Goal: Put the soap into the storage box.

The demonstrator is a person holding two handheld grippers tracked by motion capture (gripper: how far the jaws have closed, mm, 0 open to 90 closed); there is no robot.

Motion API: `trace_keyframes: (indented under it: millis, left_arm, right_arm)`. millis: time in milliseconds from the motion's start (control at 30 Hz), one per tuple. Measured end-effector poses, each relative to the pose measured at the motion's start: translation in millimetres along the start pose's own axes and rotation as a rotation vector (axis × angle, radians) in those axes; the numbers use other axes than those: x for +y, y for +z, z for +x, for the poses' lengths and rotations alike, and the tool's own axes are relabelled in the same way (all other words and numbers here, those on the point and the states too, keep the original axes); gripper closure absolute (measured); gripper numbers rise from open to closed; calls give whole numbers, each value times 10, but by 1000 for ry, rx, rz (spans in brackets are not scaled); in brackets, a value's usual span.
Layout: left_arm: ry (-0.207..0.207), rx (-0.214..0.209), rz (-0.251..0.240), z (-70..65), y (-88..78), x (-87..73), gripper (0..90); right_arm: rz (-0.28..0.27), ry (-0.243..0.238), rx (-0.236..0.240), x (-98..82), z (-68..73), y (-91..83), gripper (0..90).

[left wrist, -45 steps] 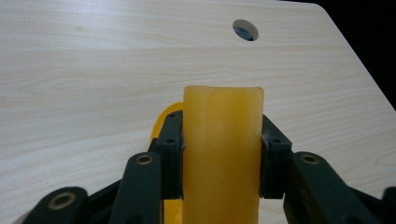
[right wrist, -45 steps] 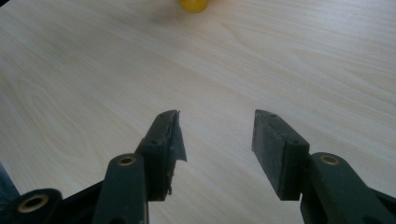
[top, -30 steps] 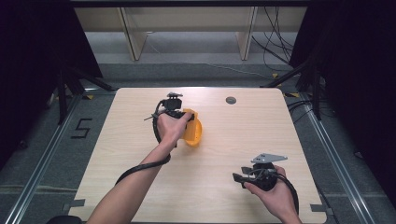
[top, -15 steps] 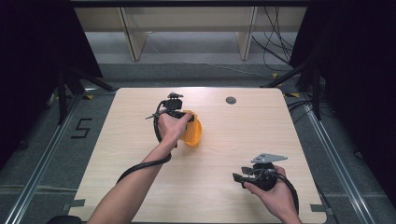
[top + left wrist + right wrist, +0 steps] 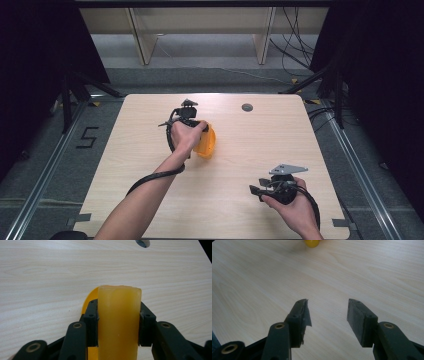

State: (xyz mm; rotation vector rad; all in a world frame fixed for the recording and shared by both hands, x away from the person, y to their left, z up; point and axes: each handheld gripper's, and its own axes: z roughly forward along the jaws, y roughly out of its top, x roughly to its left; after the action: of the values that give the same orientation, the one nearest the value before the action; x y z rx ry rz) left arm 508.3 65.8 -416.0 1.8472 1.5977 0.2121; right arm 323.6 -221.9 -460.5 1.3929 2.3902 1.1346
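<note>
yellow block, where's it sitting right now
The yellow block is clamped between the left gripper jaws, near the middle of the table in the high view, below and left of the round grommet hole.

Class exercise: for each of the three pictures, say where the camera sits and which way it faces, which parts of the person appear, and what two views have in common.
High view: above the near side, facing forward and down on the table; both forearms, left gripper, right gripper.
Left gripper view: on the left gripper, along jaws clamped on the orange block.
Right gripper view: on the right gripper, along open jaws over bare wood.
Shared: the orange block appears in the high and left gripper views.
</note>
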Motion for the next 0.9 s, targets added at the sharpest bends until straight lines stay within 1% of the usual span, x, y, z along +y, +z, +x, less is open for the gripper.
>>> trace_keyframes:
  millis: [33, 300, 333, 367, 400, 433, 467, 500, 533, 567, 600, 633, 767, 800, 833, 867, 900]
  left_arm:
    - [2, 2, 7, 0, 5, -1, 606]
    - [-3, 5, 12, 3, 30, 20, 605]
    - [-3, 6, 13, 3, 35, 23, 605]
    - [-7, 9, 10, -2, 40, 25, 604]
    - [2, 8, 20, 1, 39, 31, 604]
    - [1, 10, 18, -5, 44, 33, 604]
    - [3, 9, 20, -5, 49, 35, 604]
    - [3, 9, 17, -6, 56, 35, 603]
    - [2, 10, 16, -6, 61, 35, 603]
    - [0, 14, 13, -6, 66, 35, 603]
    - [0, 14, 14, -6, 70, 37, 603]
    - [3, 16, 19, -7, 71, 43, 602]
    - [12, 18, 30, -24, 78, 55, 603]
    - [15, 19, 31, -26, 82, 58, 602]
    - [13, 22, 31, -26, 88, 61, 602]
    - [10, 20, 34, -23, 92, 66, 602]
    - [16, 29, 34, -19, 96, 70, 602]
  right_arm:
    - [0, 1, 0, 0, 0, 0, 513]
    - [1, 0, 1, 0, 3, -1, 513]
    - [-30, 14, 6, -9, 14, 27, 512]
    - [-25, 12, 7, -7, 12, 22, 512]
    - [-31, 13, 5, -9, 14, 26, 512]
    - [-12, -7, 5, -1, -3, 8, 513]
    - [-11, 2, 4, -2, 4, 8, 513]
    - [-33, 16, 9, -9, 14, 27, 512]
    - [-51, 7, 5, -12, 10, 40, 513]
    - [2, 2, 6, 1, 5, -1, 512]
    - [-6, -14, -3, 2, -6, 0, 512]
    - [-1, -1, -1, 0, 4, -4, 513]
    - [0, -1, 1, 1, 1, -3, 512]
    - [-12, -35, -10, 4, -23, 0, 513]
    - [1, 2, 1, 1, 4, -4, 512]
    - [0, -1, 0, 1, 2, -5, 512]
    - [0, 0, 1, 1, 3, -5, 513]
